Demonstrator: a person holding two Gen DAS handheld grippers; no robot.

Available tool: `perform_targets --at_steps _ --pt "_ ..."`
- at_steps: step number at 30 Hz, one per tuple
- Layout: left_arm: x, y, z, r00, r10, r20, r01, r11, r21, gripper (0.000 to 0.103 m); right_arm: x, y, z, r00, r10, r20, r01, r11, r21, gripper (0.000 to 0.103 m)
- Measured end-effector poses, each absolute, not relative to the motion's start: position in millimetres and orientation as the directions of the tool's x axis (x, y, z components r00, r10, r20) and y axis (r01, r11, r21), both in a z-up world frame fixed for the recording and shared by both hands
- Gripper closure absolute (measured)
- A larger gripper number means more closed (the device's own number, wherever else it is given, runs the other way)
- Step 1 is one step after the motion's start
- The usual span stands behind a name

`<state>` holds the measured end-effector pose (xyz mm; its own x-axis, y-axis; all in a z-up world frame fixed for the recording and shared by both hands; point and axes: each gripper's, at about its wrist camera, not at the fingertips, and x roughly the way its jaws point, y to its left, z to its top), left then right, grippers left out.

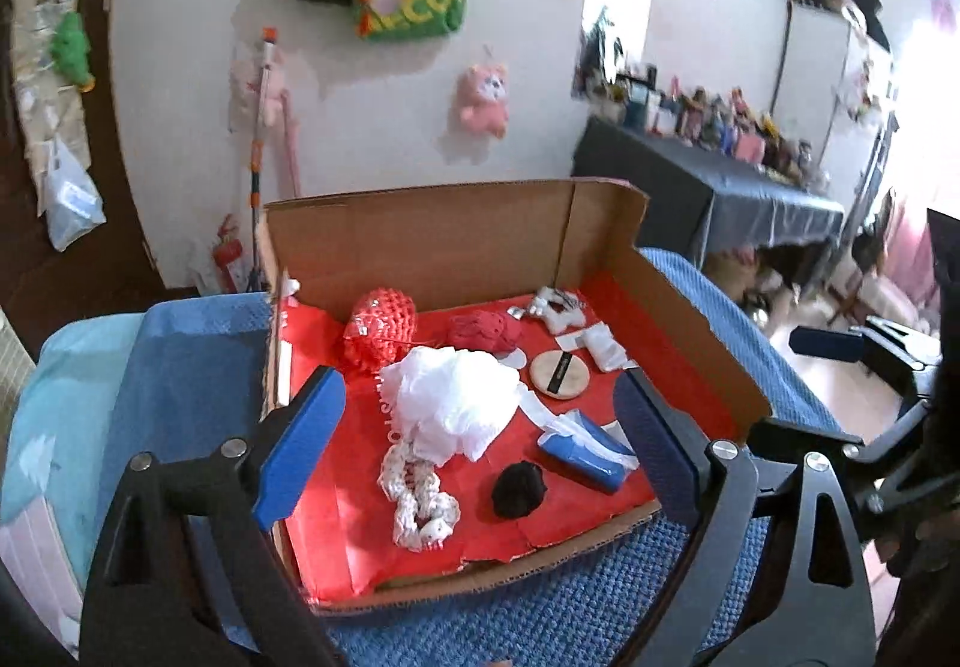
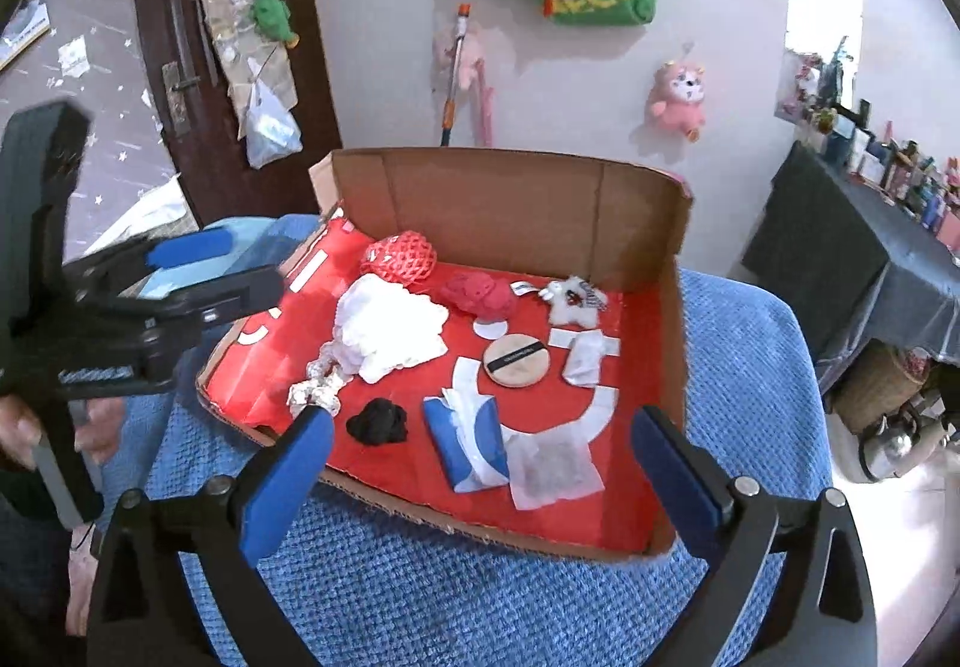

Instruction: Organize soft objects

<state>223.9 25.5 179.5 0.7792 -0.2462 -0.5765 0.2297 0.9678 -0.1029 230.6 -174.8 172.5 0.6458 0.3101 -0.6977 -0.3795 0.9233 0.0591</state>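
Observation:
An open cardboard box point(image 1: 420, 241) point(image 2: 498, 199) lined in red holds soft items: a white ruffled cloth point(image 1: 456, 403) point(image 2: 390, 331), a red net ball point(image 1: 378, 331) point(image 2: 401, 256), a red crochet piece point(image 1: 486, 331) point(image 2: 480, 295), a white braided scrunchie point(image 1: 417, 505) point(image 2: 315, 391), a black scrunchie point(image 1: 519, 490) point(image 2: 378, 421), a blue tissue pack point(image 1: 585, 451) point(image 2: 468, 445) and a round puff point(image 1: 561, 373) point(image 2: 516, 358). My left gripper point(image 1: 474, 433) is open over the box's near-left part. My right gripper point(image 2: 480, 463) is open at the box's near edge. Both are empty.
The box sits on a blue knitted cover point(image 2: 420, 577) over a seat. A small white plush point(image 2: 573, 298), a folded white pad point(image 2: 585, 358) and a flat sachet point(image 2: 555, 469) also lie in the box. A dark table point(image 1: 690, 187) with clutter stands at the right.

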Motion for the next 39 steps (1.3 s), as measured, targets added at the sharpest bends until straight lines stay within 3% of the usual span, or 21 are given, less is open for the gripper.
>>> perform_targets --at_steps 11,21,39 --pt "195 19 145 0.868 -0.155 -0.472 0.154 0.987 -0.041 0.006 215 -185 145 0.765 0.25 -0.594 -0.289 0.957 0.031 0.0" --pt "214 4 110 0.889 -0.102 -0.446 0.118 0.993 0.008 0.006 246 -184 101 0.776 0.227 -0.589 -0.251 0.967 0.043 0.0" --pt "239 17 72 0.848 -0.082 -0.523 0.078 0.997 -0.03 0.006 261 -182 73 0.796 0.175 -0.579 -0.212 0.977 0.004 0.0"
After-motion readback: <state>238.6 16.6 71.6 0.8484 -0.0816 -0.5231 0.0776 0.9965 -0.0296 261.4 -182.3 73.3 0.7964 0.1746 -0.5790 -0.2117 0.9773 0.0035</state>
